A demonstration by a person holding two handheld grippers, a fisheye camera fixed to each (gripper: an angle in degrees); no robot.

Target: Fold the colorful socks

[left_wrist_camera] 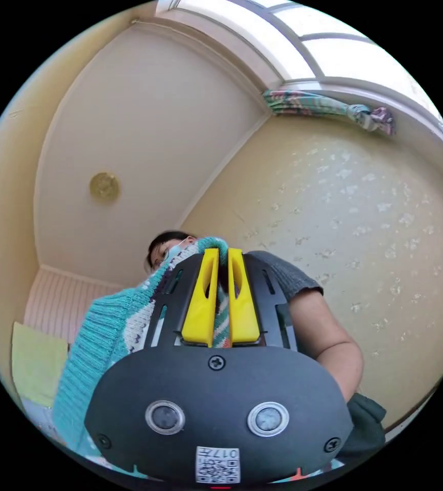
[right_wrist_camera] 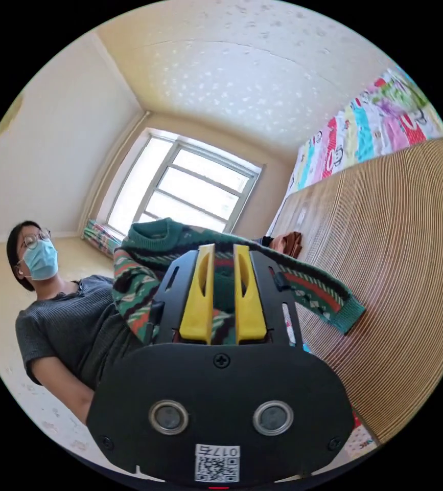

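left tool (left_wrist_camera: 221, 255): jaws nearly together, clamped on teal sock (left_wrist_camera: 103, 327), which trails to 7 o'clock | right tool (right_wrist_camera: 224, 253): clamped on green patterned sock (right_wrist_camera: 308, 289), long axis toward 4 o'clock over bed (right_wrist_camera: 410, 266) | each tool carries its own sock

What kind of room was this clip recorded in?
Probably a bedroom at home: a window with a bundled curtain, patterned wallpaper, and a cartoon-print sheet beside a woven mat.
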